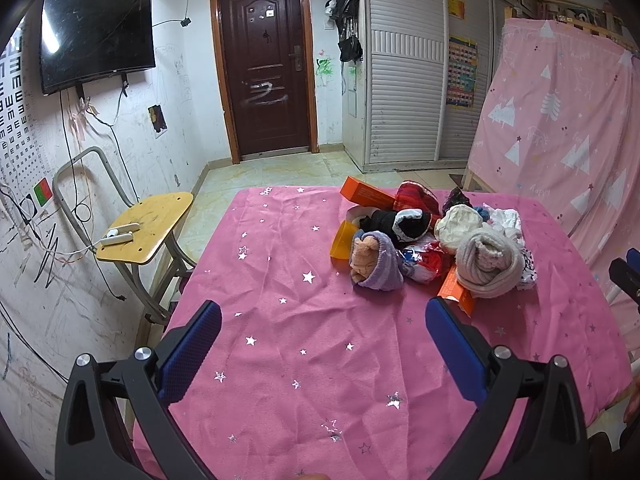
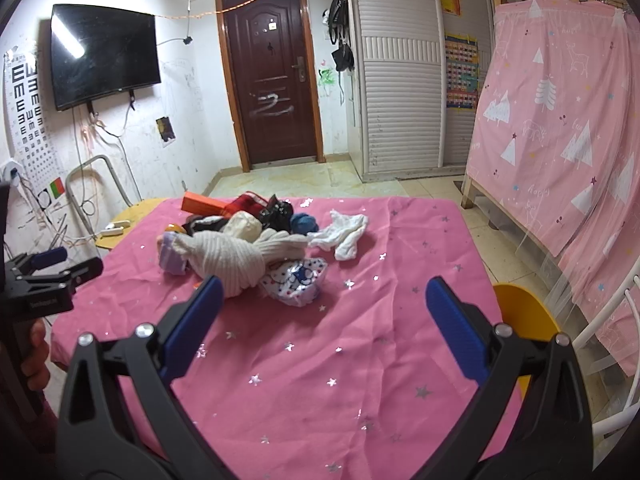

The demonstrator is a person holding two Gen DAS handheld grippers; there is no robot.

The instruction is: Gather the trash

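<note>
Ahead of the left gripper (image 1: 323, 318), jaws wide and empty, rolled socks (image 1: 489, 266), an orange box (image 1: 370, 193) and a crumpled wrapper (image 1: 426, 265) lie heaped; the right gripper (image 2: 324, 300) likewise gapes, empty.

Counter (image 1: 280, 320): covered by a pink cloth (image 2: 360, 380) scattered with silver stars, creased. One pile lay on it toward the far side: orange box (image 1: 370, 193) at the back; red fabric (image 1: 414, 196); black-and-white sock (image 1: 400, 222); cream bundle (image 1: 458, 224); grey rolled sock (image 1: 486, 266); purple sock (image 1: 378, 266); orange cup (image 1: 343, 240) on its side; crumpled red-and-white wrapper (image 1: 426, 262); second orange box (image 1: 456, 292) partly under the grey sock; white cloth (image 2: 346, 234); printed cloth (image 2: 298, 280). The near part was bare.
</note>
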